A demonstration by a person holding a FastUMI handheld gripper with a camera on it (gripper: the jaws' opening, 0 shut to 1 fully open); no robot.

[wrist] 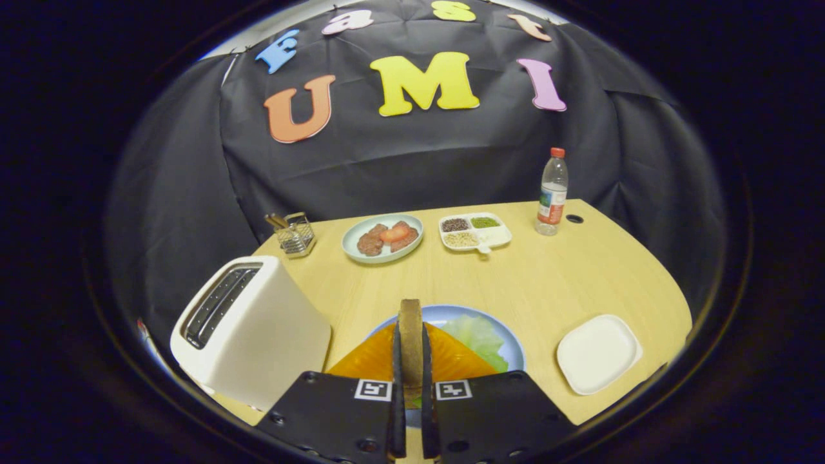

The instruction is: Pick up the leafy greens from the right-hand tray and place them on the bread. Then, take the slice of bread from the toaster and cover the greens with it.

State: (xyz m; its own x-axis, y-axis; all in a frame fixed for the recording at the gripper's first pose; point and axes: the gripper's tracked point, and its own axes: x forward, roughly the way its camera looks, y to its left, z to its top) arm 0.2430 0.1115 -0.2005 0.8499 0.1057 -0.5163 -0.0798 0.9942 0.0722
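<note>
Brown bread (410, 341) stands on edge, pinched between the nearly closed jaws of the gripper (410, 380), above the plate (451, 317) holding greens (480, 338); toaster (248, 328) left of the plate.

- Your gripper (410, 361) holds the bread slice (410, 335) upright over the plate (512, 351).
- Left of the plate stands the toaster (258, 328).
- Right of it lies the tray (598, 353).
- Behind it stands the bottle (552, 192).
</note>
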